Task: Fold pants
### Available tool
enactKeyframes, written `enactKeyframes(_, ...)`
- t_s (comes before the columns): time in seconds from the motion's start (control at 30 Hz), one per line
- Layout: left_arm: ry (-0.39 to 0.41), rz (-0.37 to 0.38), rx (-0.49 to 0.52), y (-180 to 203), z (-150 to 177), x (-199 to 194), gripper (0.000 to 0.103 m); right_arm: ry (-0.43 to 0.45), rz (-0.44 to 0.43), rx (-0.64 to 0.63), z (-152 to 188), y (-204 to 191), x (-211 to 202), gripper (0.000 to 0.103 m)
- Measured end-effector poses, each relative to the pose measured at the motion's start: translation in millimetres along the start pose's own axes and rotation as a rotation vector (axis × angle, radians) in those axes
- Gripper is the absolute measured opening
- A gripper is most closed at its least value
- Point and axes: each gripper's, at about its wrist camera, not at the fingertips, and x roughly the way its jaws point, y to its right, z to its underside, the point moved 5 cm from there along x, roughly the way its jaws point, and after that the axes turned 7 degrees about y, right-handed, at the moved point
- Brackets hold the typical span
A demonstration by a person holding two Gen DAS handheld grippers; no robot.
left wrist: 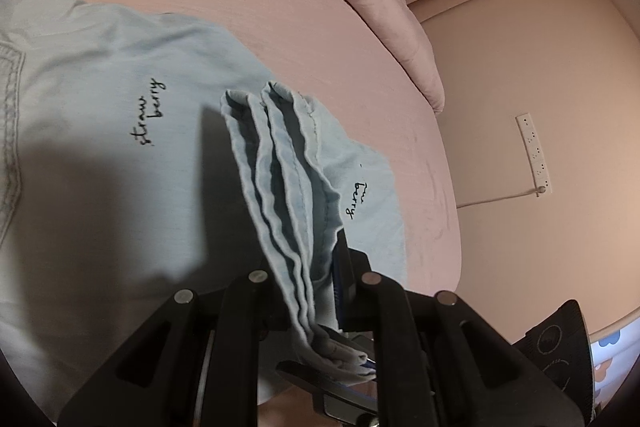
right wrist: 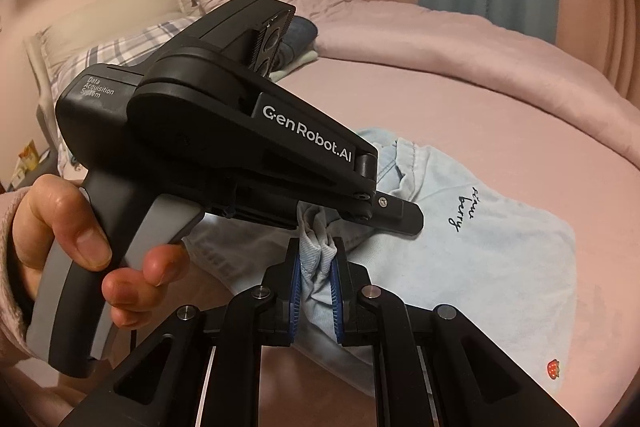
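The light blue cotton pants [right wrist: 480, 247] lie on the pink bed [right wrist: 480, 115], partly folded. Both the left gripper [left wrist: 320, 291] and the right gripper [right wrist: 316, 267] are closed on bunched hem layers above the pants; laying over and smoothing remain.

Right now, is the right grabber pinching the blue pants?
Touching. In the right wrist view, the right gripper has its blue pads squeezed against a bunched fold of the pants.

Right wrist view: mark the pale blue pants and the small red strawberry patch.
pale blue pants [right wrist: 500, 259], right wrist view, flat cloth beside the lettering.
small red strawberry patch [right wrist: 553, 369], right wrist view, its centre.
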Motion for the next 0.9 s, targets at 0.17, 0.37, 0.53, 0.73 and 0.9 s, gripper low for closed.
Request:
enactKeyframes(0.17,0.001,-0.038,0.0,-6,-3,3,0.017,-0.027,-0.01,0.012,0,1,6,0.011)
enactKeyframes(0.37,0.029,-0.109,0.012,-12,-8,-3,0.027,-0.06,-0.016,0.02,-1,0,9,0.016)
enactKeyframes(0.53,0.07,-0.149,0.016,-18,-16,-22,0.029,-0.043,-0.009,0.012,-3,-1,3,0.033)
enactKeyframes(0.73,0.122,-0.175,0.02,-21,-18,-47,0.039,-0.014,0.0,0.017,-9,0,-5,0.043)
enactKeyframes(0.9,0.145,-0.188,0.057,-7,-15,-54,0.043,0.019,0.005,0.029,-12,7,-21,0.056)
